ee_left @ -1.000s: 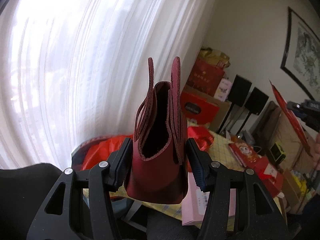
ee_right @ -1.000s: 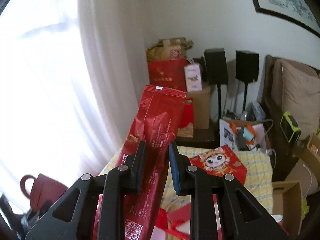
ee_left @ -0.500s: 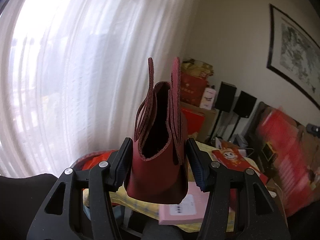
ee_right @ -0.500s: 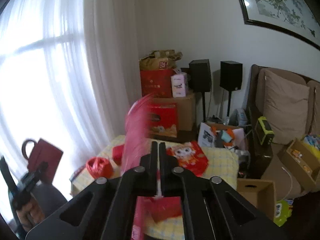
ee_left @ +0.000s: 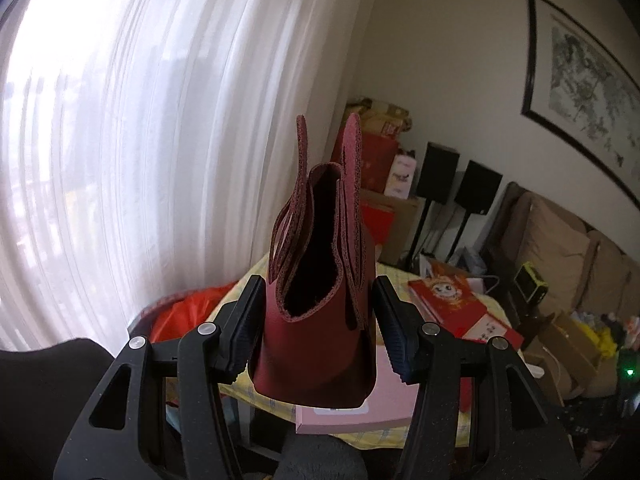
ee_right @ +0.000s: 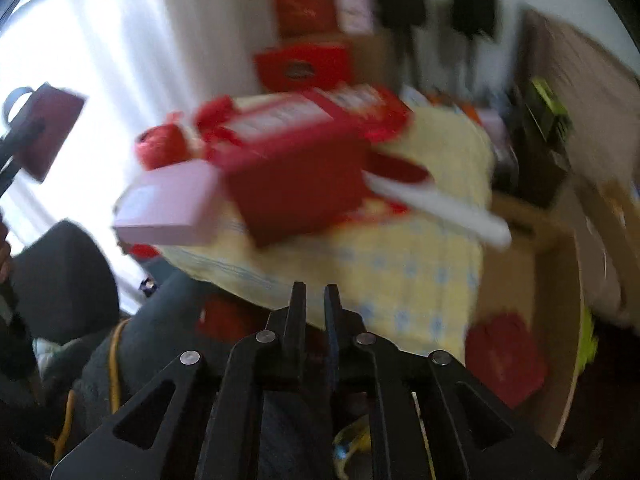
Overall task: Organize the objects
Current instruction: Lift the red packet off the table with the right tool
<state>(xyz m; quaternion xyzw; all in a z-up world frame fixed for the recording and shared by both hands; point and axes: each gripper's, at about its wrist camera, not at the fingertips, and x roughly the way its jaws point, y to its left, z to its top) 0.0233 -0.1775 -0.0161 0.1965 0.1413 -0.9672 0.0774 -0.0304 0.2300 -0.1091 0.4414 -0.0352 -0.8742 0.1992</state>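
Left gripper point(ee_left: 318, 320), black two-finger plastic clamp, held up and pointing slightly below level, jaws about half apart, ribbed pads pressing both sides of a dark red leather tote bag point(ee_left: 320, 312), bag upright with its mouth toward the camera. Right gripper point(ee_right: 315, 300), same black clamp, tilted steeply down, view motion-blurred; jaws nearly together with only a thin slit, nothing between them.

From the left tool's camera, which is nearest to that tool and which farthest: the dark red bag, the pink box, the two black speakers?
1. Bag: between the left tool's fingers.
2. Pink box: just beyond, on the table.
3. Speakers: far right, by the wall.
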